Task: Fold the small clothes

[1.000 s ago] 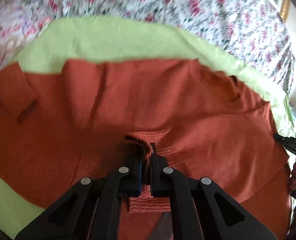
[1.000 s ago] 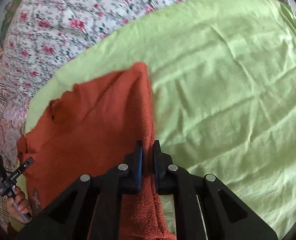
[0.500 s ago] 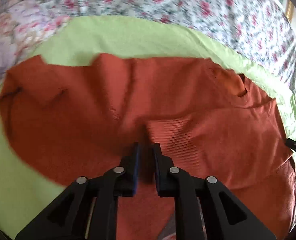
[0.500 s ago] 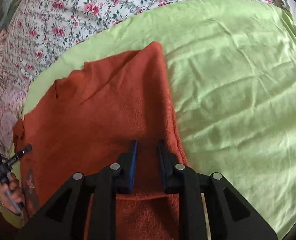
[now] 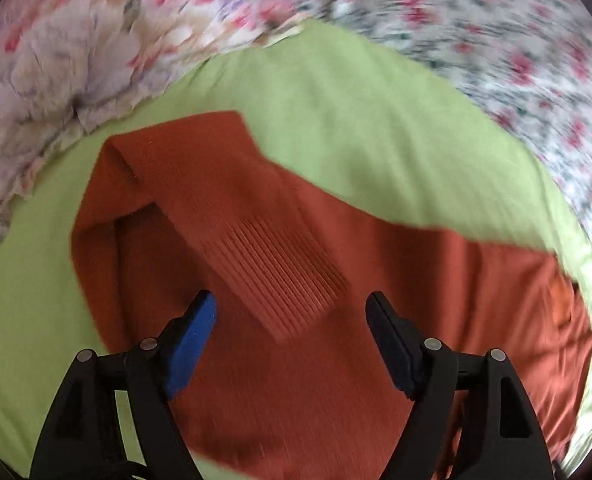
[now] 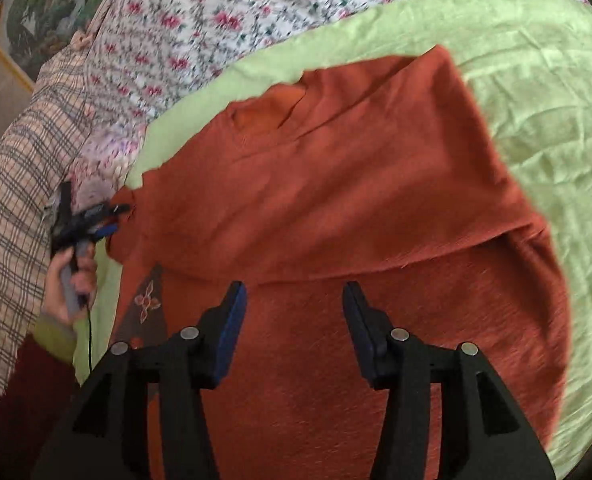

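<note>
I am holding my left gripper (image 5: 292, 308) with its jaws spread wide, hovering over the rust-orange sweater (image 5: 316, 320) and pinching nothing; a sleeve with a ribbed cuff (image 5: 280, 272) is lying folded diagonally across the body of the garment, its cuff end sitting between my two open fingers but not touching them as far as I can tell. My right gripper (image 6: 294, 300) is likewise standing open, its blue-padded fingers (image 6: 232, 328) apart above the sweater (image 6: 336, 220), with a folded edge of the knit running across just beyond the tips. The sweater is lying spread on the light green cloth (image 6: 536, 80), which is covering a flower-printed bedsheet (image 6: 216, 12). In the right wrist view I am seeing my left hand (image 6: 70, 280) gripping the handle of the left gripper (image 6: 108, 220) at the sweater's far left edge, beside a plaid fabric (image 6: 12, 220). A small flower motif (image 6: 146, 304) is showing on a darker patch near the sweater's left side. The left wrist view is blurring toward its upper edge.
</note>
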`<move>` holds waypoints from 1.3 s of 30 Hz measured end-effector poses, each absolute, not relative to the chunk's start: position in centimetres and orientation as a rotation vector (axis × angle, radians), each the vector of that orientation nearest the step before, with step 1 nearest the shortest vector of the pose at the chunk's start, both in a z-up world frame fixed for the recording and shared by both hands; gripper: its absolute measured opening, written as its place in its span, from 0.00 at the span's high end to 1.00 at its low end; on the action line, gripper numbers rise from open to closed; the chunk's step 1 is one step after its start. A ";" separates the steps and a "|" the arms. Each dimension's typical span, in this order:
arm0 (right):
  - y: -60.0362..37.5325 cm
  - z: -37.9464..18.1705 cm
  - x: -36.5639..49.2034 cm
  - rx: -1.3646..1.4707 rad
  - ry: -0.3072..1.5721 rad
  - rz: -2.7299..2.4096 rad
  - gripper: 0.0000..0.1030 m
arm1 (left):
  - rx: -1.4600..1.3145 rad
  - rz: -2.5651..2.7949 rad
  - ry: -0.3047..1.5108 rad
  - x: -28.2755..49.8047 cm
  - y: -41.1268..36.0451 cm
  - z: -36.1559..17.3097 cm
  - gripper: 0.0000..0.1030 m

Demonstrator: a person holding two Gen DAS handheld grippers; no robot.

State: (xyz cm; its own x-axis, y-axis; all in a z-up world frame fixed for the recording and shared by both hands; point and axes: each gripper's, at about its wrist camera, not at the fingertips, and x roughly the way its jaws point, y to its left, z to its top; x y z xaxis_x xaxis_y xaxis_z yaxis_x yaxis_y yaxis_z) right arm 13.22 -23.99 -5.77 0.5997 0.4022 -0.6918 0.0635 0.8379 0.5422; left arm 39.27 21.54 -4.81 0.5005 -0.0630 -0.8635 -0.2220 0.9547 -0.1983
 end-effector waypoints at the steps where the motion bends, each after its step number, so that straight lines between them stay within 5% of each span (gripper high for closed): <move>1: -23.7 -5.8 13.5 0.555 0.924 0.214 0.50 | -0.310 0.105 1.049 39.9 22.0 -5.1 0.34; 2: -23.5 -5.9 13.6 0.551 0.929 0.220 0.50 | -0.311 0.113 1.042 40.3 22.3 -5.2 0.42; 4: -23.3 -6.1 13.6 0.549 0.936 0.222 0.50 | -0.317 0.102 1.016 40.5 22.8 -5.0 0.89; 11: -23.6 -5.5 12.9 0.552 0.905 0.216 0.50 | -0.345 -0.029 0.900 35.2 19.9 -1.0 0.91; 21: -26.5 -4.3 9.7 0.616 0.837 0.165 0.50 | -0.311 -0.502 0.848 26.3 0.4 4.4 0.91; 34: -31.8 -5.0 5.8 0.686 0.812 0.046 0.50 | -0.215 -0.679 1.057 27.7 -17.1 -4.0 0.88; 39: -32.0 -5.1 5.8 0.699 0.814 0.049 0.50 | -0.180 -0.713 1.104 26.5 -16.8 -5.4 0.71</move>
